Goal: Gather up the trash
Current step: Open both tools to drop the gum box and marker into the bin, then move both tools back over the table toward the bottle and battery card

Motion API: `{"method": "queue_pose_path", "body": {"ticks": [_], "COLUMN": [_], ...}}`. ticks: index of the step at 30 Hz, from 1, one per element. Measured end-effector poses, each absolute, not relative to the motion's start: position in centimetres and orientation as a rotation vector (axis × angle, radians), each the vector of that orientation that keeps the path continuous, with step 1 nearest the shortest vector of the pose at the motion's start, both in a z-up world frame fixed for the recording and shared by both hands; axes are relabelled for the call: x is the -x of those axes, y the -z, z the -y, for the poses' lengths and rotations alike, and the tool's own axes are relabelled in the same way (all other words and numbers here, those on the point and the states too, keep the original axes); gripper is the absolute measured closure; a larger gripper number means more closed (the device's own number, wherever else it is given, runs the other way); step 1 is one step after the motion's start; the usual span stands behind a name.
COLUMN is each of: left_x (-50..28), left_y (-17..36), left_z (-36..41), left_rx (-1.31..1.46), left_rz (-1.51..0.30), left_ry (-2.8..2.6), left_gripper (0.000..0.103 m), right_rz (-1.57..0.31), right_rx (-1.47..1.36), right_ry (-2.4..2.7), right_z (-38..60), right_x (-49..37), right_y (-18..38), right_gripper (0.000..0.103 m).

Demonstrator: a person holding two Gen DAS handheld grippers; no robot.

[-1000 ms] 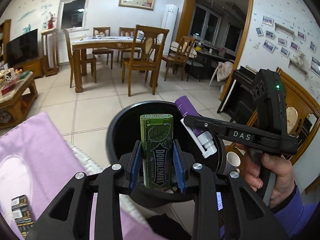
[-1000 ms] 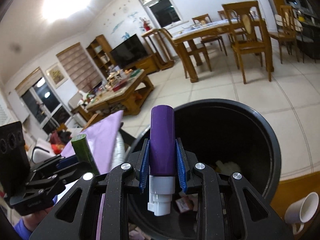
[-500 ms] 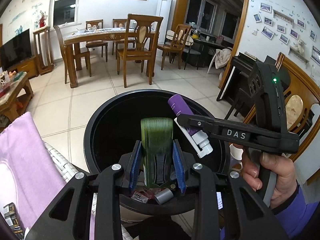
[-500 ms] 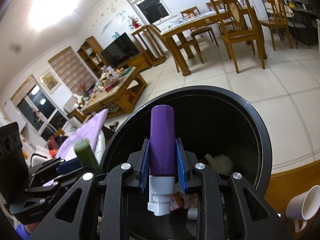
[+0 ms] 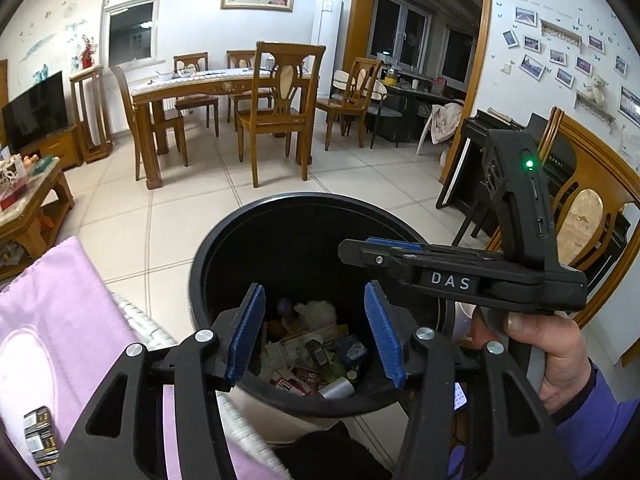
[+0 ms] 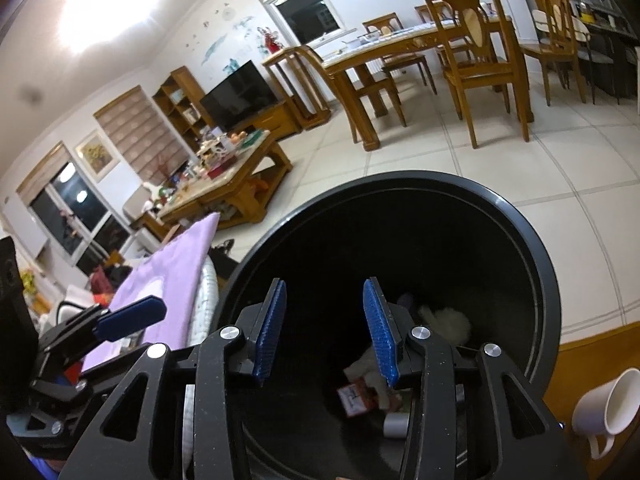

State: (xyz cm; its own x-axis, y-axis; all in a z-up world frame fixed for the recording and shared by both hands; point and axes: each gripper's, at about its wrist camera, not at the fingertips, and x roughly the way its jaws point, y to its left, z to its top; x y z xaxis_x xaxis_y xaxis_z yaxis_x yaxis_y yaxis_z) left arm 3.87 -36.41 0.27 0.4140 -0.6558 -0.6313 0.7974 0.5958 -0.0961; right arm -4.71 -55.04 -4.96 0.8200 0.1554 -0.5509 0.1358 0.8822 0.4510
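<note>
A black round trash bin stands on the tiled floor and holds mixed trash: wrappers, a small box, a white fluffy wad. My left gripper is open and empty over the bin's near rim. My right gripper is open and empty over the same bin. The right gripper also shows in the left wrist view, reaching in from the right over the bin. The left gripper shows at the left edge of the right wrist view.
A lilac cloth covers a surface left of the bin, with small packs on it. A white mug sits right of the bin. A dining table with chairs and a coffee table stand beyond.
Both grippers opened. The green gum pack left the left gripper and the purple tube left the right gripper; both dropped into the bin.
</note>
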Motion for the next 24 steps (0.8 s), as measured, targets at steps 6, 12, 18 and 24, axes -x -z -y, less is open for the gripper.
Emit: {"method": "queue_pose_path", "body": {"ticks": [6,12,18,24], "left_x": [-4.6,-6.2,-8.7,-12.4], "left_y": [-1.1,-1.3,-0.4,1.6], "left_z": [31.6,24.8,15.0,6.6], "left_rx": [-0.172,-0.097,-0.021,0.077], "left_rz": [-0.678,-0.679,-0.693,-0.782], "left_ry": [0.868,0.751,0.535,0.341], "left_gripper": [0.05,0.048,0.032,0.032], "right_rz": [-0.616,-0.636,-0.683,-0.778], "right_rx": [-0.455,-0.394,-0.316,-0.223], "right_ry": [-0.047,-0.112,-0.22,-0.33], "right_z": [51.2,45.6,37.2,28.4], "right_x": [3.7,1.7,-1.3,-4.2], "right_y": [3.8,2.6,1.8,2.2], "right_gripper": [0.054,0.045,0.043,0.029]}}
